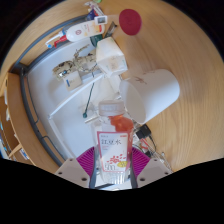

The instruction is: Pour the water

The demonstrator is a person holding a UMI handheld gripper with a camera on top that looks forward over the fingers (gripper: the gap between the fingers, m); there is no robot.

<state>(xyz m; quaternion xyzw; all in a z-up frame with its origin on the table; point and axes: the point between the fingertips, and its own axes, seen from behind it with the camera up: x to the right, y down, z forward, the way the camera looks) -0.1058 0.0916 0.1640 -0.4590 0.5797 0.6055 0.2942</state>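
My gripper (113,160) is shut on a clear drink bottle (112,143) with a white label, red writing and an orange picture. The magenta pads (88,159) press on it from both sides, and its top points away from me. A white cup (156,92) stands just beyond the bottle and a little to the right, on the wooden table (190,60). I cannot see the inside of the cup.
A red round lid (130,17) lies at the far side of the table. A white board (60,105) lies to the left, with small white and metal items (82,66) at its far end. Dark cables (25,105) run along its left side.
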